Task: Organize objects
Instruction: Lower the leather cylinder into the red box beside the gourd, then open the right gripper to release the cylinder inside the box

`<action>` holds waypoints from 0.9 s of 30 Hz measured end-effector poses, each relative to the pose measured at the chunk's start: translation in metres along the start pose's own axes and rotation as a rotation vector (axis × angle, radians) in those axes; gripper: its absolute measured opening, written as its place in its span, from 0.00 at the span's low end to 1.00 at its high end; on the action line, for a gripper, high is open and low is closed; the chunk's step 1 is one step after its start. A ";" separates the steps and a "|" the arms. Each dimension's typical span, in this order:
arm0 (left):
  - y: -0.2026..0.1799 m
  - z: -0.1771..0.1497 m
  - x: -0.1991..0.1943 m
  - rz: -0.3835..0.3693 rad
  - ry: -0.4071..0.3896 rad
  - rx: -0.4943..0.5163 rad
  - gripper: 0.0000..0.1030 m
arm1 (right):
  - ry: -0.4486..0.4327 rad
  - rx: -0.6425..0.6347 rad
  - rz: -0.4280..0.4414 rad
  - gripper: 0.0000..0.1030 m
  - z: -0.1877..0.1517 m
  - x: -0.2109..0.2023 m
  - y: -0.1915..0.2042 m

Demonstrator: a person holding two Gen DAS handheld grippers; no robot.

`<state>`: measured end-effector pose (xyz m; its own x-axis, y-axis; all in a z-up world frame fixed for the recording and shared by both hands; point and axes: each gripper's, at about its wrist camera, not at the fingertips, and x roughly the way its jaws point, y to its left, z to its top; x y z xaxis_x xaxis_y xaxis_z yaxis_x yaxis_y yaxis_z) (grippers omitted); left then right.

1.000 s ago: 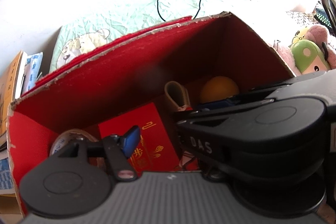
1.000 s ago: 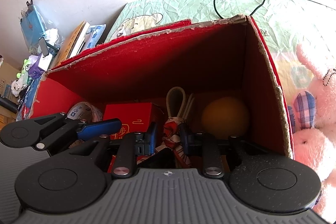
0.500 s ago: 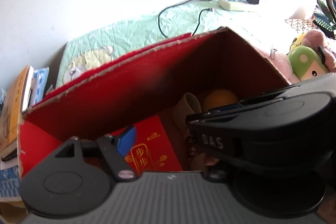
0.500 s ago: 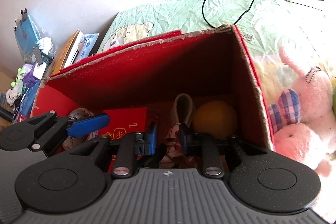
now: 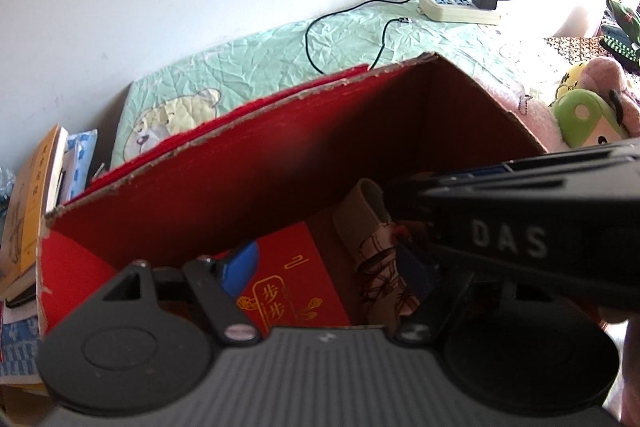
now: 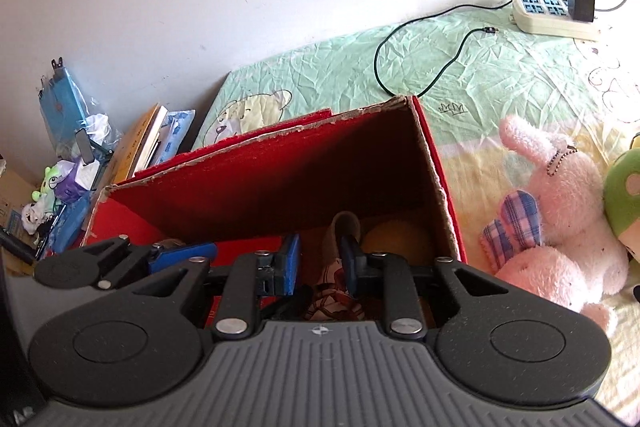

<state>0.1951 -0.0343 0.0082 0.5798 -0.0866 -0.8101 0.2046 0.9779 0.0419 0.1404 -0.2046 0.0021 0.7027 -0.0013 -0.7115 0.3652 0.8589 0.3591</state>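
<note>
A red cardboard box [image 5: 248, 195] [image 6: 280, 179] stands open on the bed. Inside lie a red packet with gold characters [image 5: 296, 287], an orange ball [image 6: 396, 239] and a patterned cloth pouch with a beige strap loop [image 5: 376, 259] [image 6: 344, 227]. My right gripper [image 6: 320, 261] reaches into the box, its blue pads shut on the pouch. Its black body crosses the right side of the left wrist view and hides the ball there. My left gripper [image 5: 328, 263] hangs open over the red packet and holds nothing. One of its fingers [image 6: 180, 255] shows at the left.
Pink and green plush toys [image 6: 560, 211] [image 5: 588, 115] lie right of the box on the green sheet [image 6: 460, 75]. A power strip [image 6: 552, 15] with a black cable sits at the back. Books [image 5: 36, 211] and clutter pile up at the left by the wall.
My left gripper's jaws have spread wider. The right gripper has lifted a little with the pouch between its pads, so the box sits lower in both views.
</note>
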 end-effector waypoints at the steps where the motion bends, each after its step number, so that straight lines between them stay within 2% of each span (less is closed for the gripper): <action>1: 0.000 0.000 0.000 0.003 -0.002 0.002 0.76 | -0.007 -0.002 0.000 0.23 -0.001 -0.002 0.000; 13: 0.000 0.000 -0.004 0.032 -0.015 -0.013 0.76 | -0.052 0.078 0.019 0.11 -0.006 -0.014 -0.008; 17: 0.001 -0.002 -0.011 0.059 -0.018 -0.027 0.76 | -0.058 0.061 0.012 0.12 -0.009 -0.021 -0.008; 20: 0.004 -0.003 -0.020 0.076 -0.022 -0.044 0.76 | -0.049 0.062 -0.011 0.23 -0.011 -0.025 -0.009; 27: 0.010 -0.008 -0.037 0.128 -0.009 -0.096 0.78 | -0.050 0.067 -0.004 0.23 -0.018 -0.038 -0.010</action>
<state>0.1693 -0.0197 0.0342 0.6036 0.0390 -0.7963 0.0521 0.9947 0.0882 0.0995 -0.2043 0.0146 0.7301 -0.0319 -0.6826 0.4071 0.8227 0.3969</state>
